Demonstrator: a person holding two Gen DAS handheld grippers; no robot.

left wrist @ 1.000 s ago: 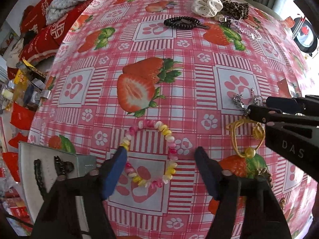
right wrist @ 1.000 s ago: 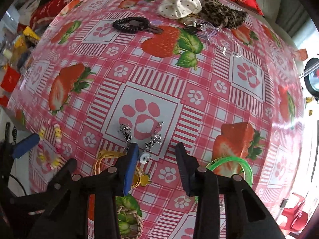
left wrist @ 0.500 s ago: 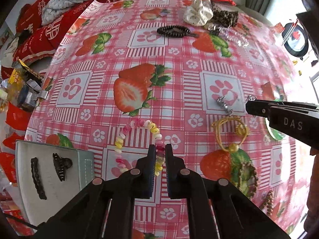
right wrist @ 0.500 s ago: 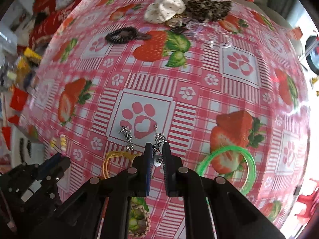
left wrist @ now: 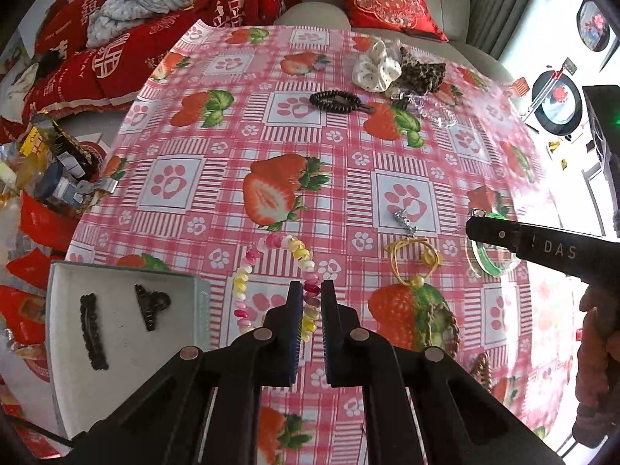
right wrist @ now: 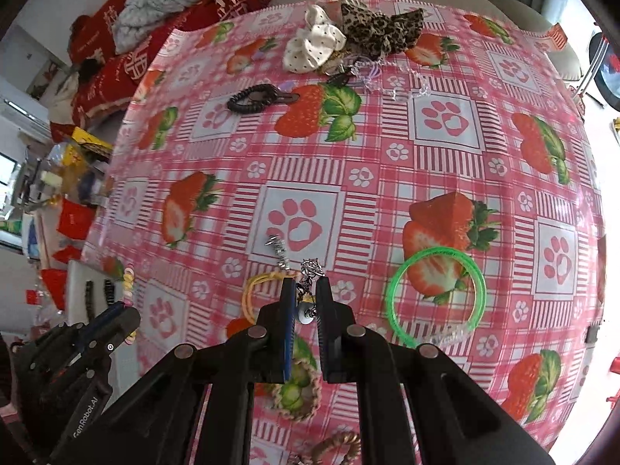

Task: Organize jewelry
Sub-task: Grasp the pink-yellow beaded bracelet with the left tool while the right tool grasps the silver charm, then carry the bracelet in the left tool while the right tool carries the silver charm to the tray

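Both claws are at the pick-up step of sorting the jewelry: each has closed on a piece, and the grey tray (left wrist: 128, 283) at the table's left edge looks to be where things go, since a long dark hair clip (left wrist: 93, 337) and a dark claw clip (left wrist: 151, 306) already lie in it.

Taking the tray as landmark and going rightward from it: just to its right, the left gripper (left wrist: 311, 290) is clenched on the pastel bead bracelet (left wrist: 248, 267). Its jaws stand almost together, with only the bead strand between them, gripping the right side of the loop. The rest of the loop seems to lie on the strawberry tablecloth (left wrist: 279, 124), between the tray and the jaws. The next move, as I judge it, calls for a lift high enough to clear the tray wall, then a short carry left and a release over bare tray floor, clear of the two clips.

Farther right of the tray, the right gripper (right wrist: 304, 290) is likewise nearly closed, pinching a silver dangle earring (right wrist: 310, 271), whose upper part sticks out beyond the tips. Its twin silver earring (right wrist: 279, 250) lies loose just to the left, touching a yellow cord loop (right wrist: 255, 290). A green bangle (right wrist: 438, 294) lies farthest right from the tray. This piece needs the longer carry, and being small it could slip if the grip eases.
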